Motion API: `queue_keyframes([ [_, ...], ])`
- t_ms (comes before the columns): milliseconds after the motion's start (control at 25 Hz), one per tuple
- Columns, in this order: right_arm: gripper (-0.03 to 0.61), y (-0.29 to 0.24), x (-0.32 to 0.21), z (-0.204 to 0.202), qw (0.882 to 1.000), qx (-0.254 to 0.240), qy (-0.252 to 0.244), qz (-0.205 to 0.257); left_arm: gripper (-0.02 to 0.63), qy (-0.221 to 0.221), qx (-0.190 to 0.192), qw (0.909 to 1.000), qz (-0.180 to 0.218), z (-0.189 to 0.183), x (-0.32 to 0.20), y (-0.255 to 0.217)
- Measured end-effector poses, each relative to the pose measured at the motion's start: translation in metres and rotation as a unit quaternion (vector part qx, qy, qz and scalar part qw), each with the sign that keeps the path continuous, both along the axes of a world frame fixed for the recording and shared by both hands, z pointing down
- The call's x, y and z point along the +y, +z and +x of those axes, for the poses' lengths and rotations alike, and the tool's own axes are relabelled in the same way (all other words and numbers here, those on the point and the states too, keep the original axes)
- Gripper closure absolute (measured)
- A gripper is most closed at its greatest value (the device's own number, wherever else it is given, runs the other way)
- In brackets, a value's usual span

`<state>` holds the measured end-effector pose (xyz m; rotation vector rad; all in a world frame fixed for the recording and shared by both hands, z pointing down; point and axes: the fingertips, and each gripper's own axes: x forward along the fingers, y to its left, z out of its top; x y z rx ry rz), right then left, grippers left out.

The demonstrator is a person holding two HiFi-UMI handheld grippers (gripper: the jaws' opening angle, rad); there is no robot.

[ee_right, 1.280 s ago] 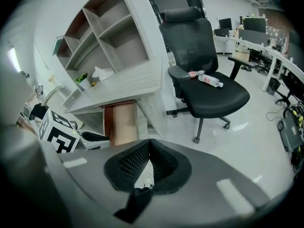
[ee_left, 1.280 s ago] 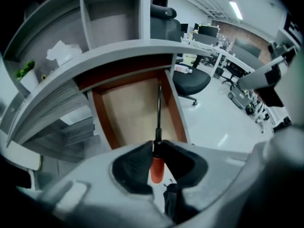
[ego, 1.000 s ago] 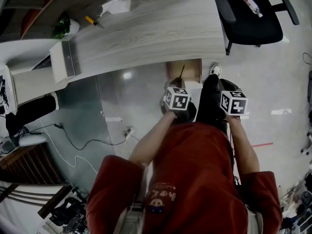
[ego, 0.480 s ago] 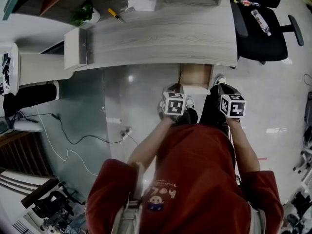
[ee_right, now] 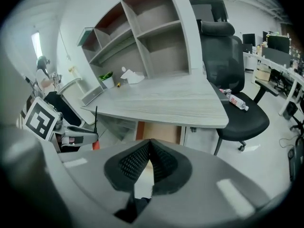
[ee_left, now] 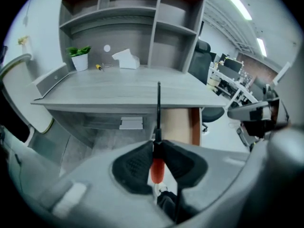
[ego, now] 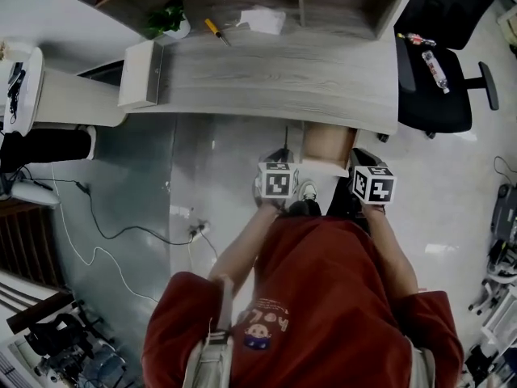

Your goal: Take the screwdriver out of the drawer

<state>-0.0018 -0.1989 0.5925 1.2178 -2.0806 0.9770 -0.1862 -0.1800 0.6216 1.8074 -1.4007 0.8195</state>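
Grey table (ego: 266, 75) across upper frame, plant (ego: 166, 20) at its upper-left end. Centre-left: left gripper (ee_left: 156, 148), jaws narrow, clamped on red handle of screwdriver (ee_left: 157, 168), with shaft aimed ahead, clear of table edge, probably for safe carrying. Just right: open drawer (ego: 327, 142) under table, screwdriver evidently out of it. Further right: right gripper (ee_right: 148, 148), jaws closed, empty, likely free for shutting drawer.

The right gripper (ee_right: 149, 144) fills the bottom of the frame, its jaws closed tip to tip with nothing between them. Beyond them, mid-frame, a brown drawer (ee_right: 159, 133) shows under a grey desk (ee_right: 166, 103). At the left edge, the left gripper (ee_right: 78, 136) grips a screwdriver (ee_right: 96, 144), shaft upright. A black chair (ee_right: 237, 113) stands on the right.
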Motion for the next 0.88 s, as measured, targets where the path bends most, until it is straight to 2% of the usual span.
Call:
queue_keyframes([
  [160,0.577,-0.013,0.004,-0.009,1.0,-0.009,0.003,0.002,0.552,-0.012,0.011,0.9998,0.008,-0.01,0.0,-0.021],
  [360,0.578,-0.017,0.005,0.004,1.0,-0.01,0.021,0.005,0.552,-0.023,0.032,0.9987,0.031,-0.011,-0.005,-0.044],
  [880,0.577,-0.015,0.014,0.022,0.999,-0.005,0.052,0.009,0.552,-0.002,0.039,0.9981,0.048,0.002,-0.008,-0.058],
])
